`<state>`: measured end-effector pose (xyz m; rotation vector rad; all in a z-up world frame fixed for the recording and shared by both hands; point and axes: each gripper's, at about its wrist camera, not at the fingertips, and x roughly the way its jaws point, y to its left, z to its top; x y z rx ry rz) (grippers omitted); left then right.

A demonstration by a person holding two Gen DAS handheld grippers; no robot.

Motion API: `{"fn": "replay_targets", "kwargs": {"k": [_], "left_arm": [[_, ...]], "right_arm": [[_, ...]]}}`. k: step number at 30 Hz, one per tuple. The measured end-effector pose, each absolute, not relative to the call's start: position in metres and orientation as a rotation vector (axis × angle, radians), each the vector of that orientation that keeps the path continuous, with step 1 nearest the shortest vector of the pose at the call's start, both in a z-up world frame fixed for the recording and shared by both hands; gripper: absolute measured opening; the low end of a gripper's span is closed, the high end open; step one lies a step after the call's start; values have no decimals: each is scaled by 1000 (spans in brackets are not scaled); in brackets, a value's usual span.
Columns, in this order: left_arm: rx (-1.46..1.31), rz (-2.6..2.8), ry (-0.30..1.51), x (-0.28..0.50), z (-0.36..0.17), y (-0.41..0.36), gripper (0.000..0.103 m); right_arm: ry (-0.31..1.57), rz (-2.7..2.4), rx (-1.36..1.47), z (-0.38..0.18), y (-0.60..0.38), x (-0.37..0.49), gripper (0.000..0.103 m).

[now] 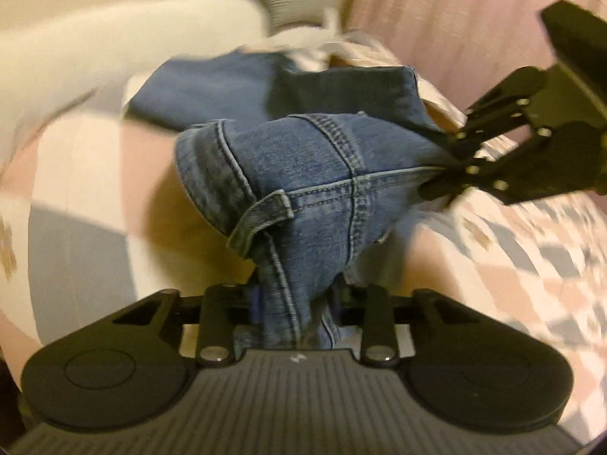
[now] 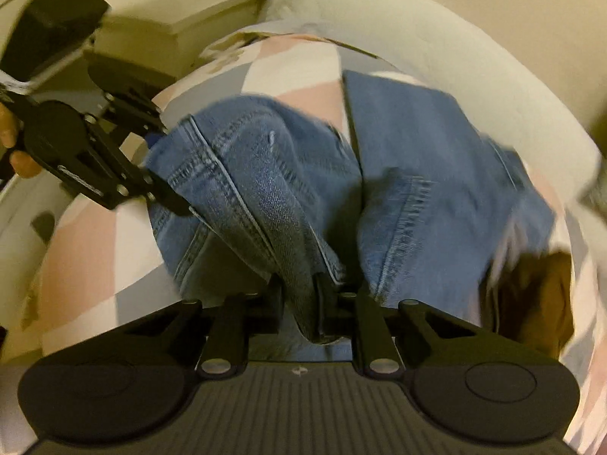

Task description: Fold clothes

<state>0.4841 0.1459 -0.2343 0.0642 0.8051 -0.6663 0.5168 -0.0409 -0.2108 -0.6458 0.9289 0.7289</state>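
Observation:
A pair of blue jeans [image 1: 322, 174] lies bunched on a patterned bedspread. In the left wrist view, my left gripper [image 1: 296, 303] is shut on a seamed fold of the denim close to the camera. My right gripper [image 1: 436, 185] comes in from the right and pinches the waistband edge. In the right wrist view, the jeans [image 2: 436, 189] spread away from my right gripper [image 2: 299, 303], which is shut on a thick fold. My left gripper [image 2: 167, 193] grips the fabric's left edge, with a person's fingers [image 2: 15, 144] on its handle.
The bedspread [image 1: 76, 189] has pink, grey and white patches. A white pillow [image 1: 114, 45] lies at the back. A brown garment [image 2: 542, 295] sits to the right of the jeans. A pale bedside cabinet [image 2: 189, 11] stands beyond the bed.

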Motion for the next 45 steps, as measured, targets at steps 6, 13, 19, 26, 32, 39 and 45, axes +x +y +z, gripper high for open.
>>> {"fn": "replay_targets", "kwargs": {"k": [6, 13, 19, 26, 32, 39, 45], "left_arm": [[186, -800, 699, 401, -167, 119, 16], [383, -1006, 580, 265, -119, 63, 16], [441, -1201, 654, 138, -165, -18, 21], [439, -1226, 754, 42, -217, -78, 27], [438, -994, 917, 39, -243, -42, 27], [376, -810, 1132, 86, -292, -14, 28], [358, -869, 1161, 94, -311, -27, 36]], "right_arm": [[908, 566, -344, -184, -96, 429, 15], [929, 475, -11, -171, -145, 295, 14], [1037, 367, 125, -203, -196, 157, 20], [1108, 3, 123, -208, -272, 33, 56], [1031, 18, 154, -189, -286, -14, 72], [1078, 251, -220, -233, -202, -16, 81], [1112, 272, -568, -316, -132, -36, 69]]}}
